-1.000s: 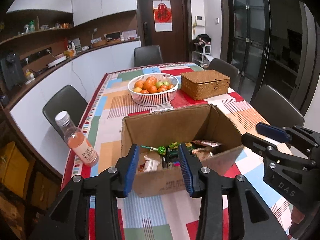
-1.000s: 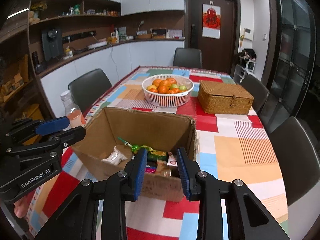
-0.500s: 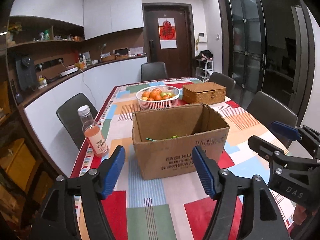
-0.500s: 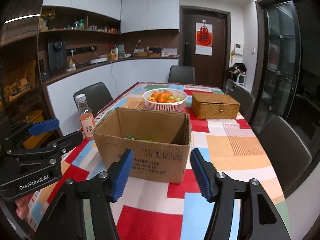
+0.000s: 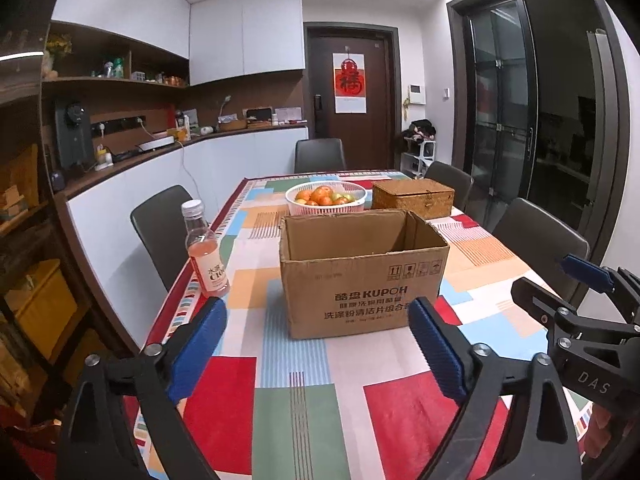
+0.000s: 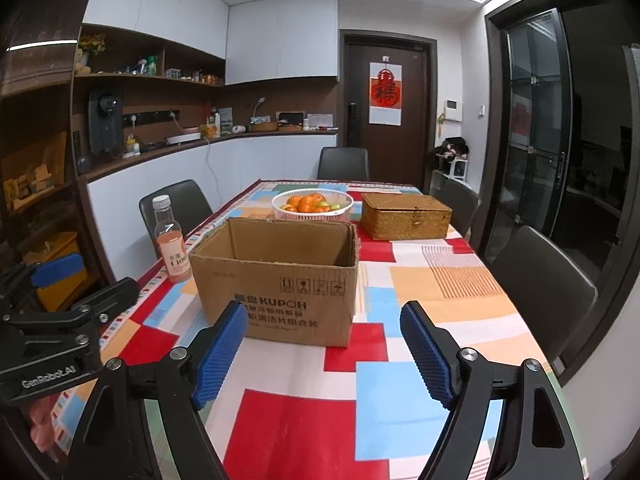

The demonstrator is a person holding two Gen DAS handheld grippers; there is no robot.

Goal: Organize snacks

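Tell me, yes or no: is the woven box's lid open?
No, the woven box behind the cardboard box sits with its lid down flat and its front clasp closed.

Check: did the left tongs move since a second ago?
Yes. The left tongs backed away from the cardboard box, now empty and opening.

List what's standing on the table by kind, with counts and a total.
Cardboard box: 1
Drink bottle: 1
Fruit basket: 1
Wicker box: 1
Total: 4
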